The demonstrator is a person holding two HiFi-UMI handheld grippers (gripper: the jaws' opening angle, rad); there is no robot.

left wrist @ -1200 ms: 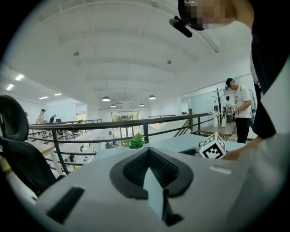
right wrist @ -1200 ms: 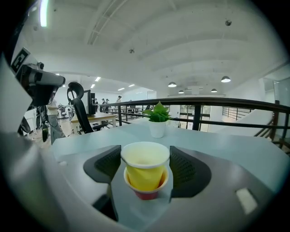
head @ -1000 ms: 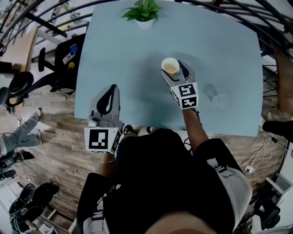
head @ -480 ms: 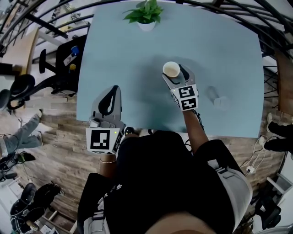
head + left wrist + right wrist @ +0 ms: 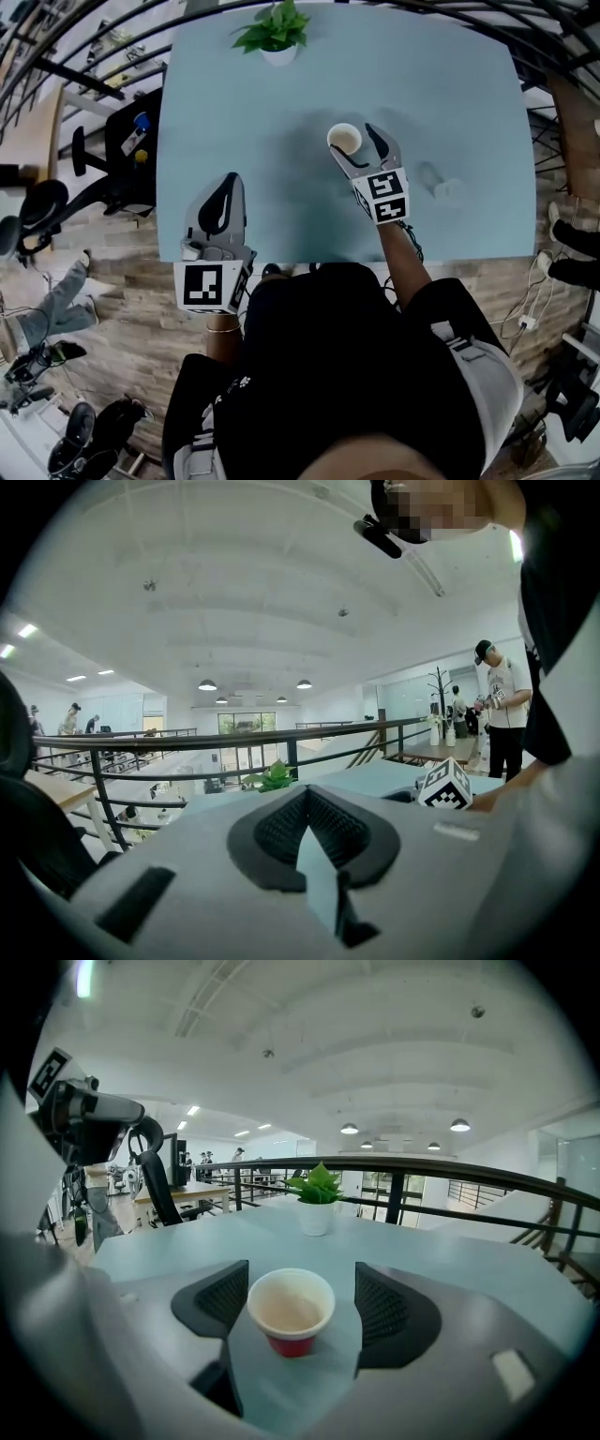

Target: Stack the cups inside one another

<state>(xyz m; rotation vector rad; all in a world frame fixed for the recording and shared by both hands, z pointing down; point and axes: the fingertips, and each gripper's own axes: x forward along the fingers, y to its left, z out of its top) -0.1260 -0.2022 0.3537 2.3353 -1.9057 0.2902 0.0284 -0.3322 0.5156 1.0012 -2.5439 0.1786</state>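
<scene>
- Spread wide at the right gripper [image 5: 300, 1283], straddling an upright red cup [image 5: 291, 1312]; close against it at the left pad, clear of it at the right, so no grip yet.
- Straight beyond the cup, farther across the desk [image 5: 281, 187]: a potted plant [image 5: 317, 1194].
- Pressed together and empty at the left gripper [image 5: 305, 803], low by the desk's near edge, well to the left of the right one.
- Judged as the pick-up step for the first cup: calls for closing gently on its wall, firm enough to lift without crushing, then carrying it rightward.
- Well off to the right gripper's right: a second, pale cup [image 5: 448, 187], probably the mate; too blurred to tell whether upright or lying.
- Shown only in the head view: that second cup, and how far apart the two grippers sit.
- Shown only in the right gripper view: the red wall, the pale inside and the gap at each pad.
- In the left gripper view: closed pads, railing, no cup.
</scene>
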